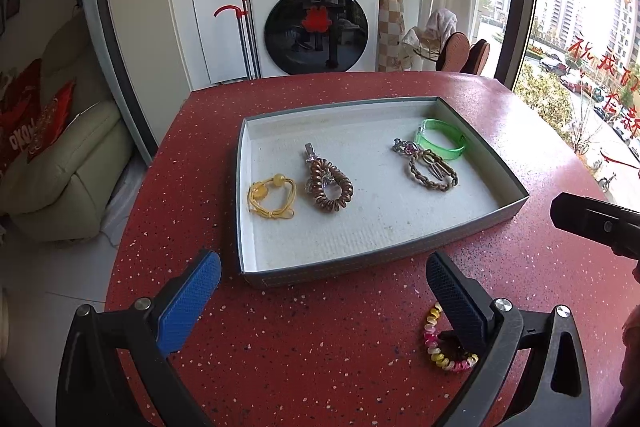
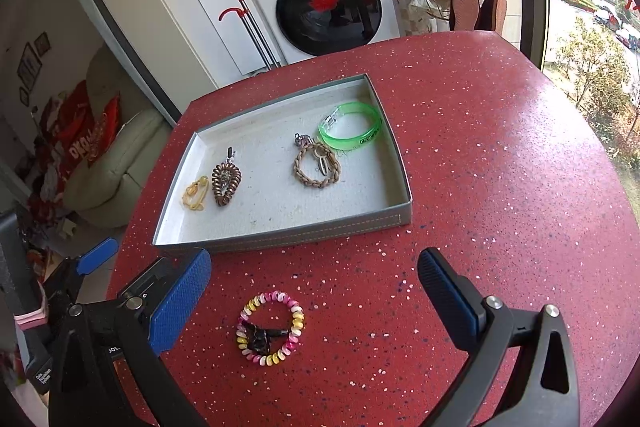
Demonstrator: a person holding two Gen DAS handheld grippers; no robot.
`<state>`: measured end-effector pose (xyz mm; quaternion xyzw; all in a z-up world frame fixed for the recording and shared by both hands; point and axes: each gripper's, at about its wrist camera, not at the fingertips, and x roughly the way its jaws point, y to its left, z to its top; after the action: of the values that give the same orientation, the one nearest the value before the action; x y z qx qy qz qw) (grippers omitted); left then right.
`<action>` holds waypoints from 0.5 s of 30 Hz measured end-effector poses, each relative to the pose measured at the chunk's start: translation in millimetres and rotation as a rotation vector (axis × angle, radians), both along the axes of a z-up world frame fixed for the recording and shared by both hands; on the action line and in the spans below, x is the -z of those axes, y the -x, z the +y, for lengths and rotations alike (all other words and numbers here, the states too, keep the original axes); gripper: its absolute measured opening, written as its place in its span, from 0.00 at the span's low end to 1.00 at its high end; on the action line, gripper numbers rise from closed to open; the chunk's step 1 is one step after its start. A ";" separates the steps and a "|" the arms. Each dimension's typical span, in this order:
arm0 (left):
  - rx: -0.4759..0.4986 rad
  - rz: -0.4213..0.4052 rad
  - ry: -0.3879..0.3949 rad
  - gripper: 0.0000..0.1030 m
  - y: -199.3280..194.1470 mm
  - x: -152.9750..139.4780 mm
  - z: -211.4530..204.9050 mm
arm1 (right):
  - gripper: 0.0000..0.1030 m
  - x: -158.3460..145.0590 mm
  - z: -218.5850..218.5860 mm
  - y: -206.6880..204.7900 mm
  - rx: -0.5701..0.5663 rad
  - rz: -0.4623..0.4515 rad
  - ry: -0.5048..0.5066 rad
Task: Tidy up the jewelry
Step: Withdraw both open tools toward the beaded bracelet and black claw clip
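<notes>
Two tongs both released, pink-yellow bracelet half hidden behind left finger, tray beyond.

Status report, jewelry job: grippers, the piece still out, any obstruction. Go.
Left gripper open, empty. Right gripper open, empty. Pink-yellow coil bracelet on the red table, outside the tray. Path to it clear.

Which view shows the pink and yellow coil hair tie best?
The right wrist view: the pink and yellow coil hair tie lies whole on the red table, a black piece across it. In the left wrist view the left gripper hides part of it.
</notes>
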<state>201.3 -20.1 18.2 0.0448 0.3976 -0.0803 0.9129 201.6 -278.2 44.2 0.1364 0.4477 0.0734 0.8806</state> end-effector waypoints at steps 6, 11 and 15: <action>0.019 0.046 0.032 1.00 17.1 15.0 5.2 | 1.00 14.4 -3.0 18.4 -0.016 0.032 0.046; 0.054 0.084 0.048 1.00 32.1 29.1 -0.5 | 1.00 29.6 -6.7 29.2 -0.019 0.072 0.075; 0.091 0.100 0.018 1.00 37.2 40.5 -14.2 | 0.92 36.3 -7.4 31.3 -0.025 0.093 0.069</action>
<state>164.1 -34.3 -22.3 0.0505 0.4398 -0.1274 0.8876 170.3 -285.5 7.9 0.1035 0.4923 0.0625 0.8620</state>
